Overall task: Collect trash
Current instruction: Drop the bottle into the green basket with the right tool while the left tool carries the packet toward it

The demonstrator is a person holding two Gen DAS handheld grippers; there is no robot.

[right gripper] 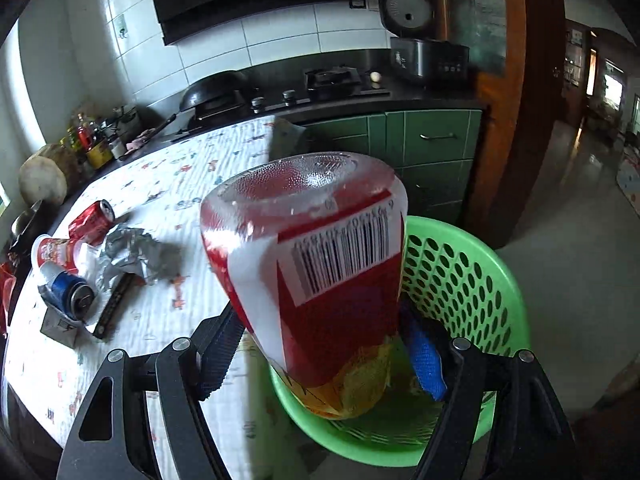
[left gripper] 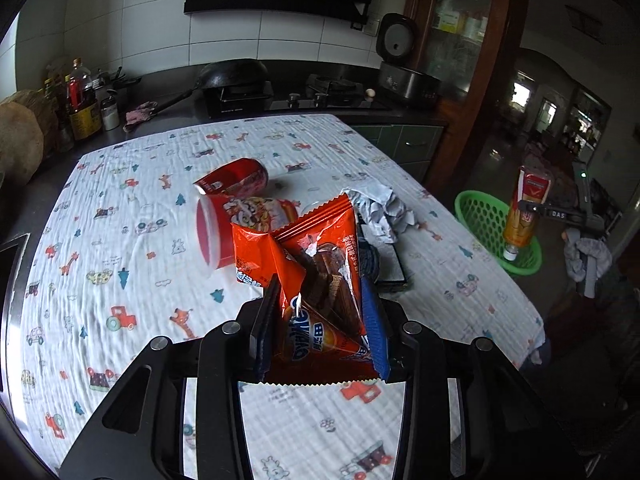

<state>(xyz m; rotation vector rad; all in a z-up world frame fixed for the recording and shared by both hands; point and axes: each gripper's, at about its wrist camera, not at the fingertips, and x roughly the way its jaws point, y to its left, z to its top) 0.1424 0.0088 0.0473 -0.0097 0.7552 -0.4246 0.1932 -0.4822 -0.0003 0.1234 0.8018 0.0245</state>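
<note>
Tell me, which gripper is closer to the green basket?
Right. The right gripper holds a plastic bottle just above the green basket. The left gripper is back over the table, gripping an orange snack wrapper.

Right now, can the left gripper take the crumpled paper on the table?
Probably not: the left gripper is shut on the orange snack bag, so its jaws are occupied. The crumpled paper itself lies uncovered.

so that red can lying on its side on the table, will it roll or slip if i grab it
The red can lies on its side, so a sideways nudge would likely roll it. Its wall looks dented, so it is probably empty and light, and might crumple under a hard squeeze. The shiny metal may slip between the pads.
</note>
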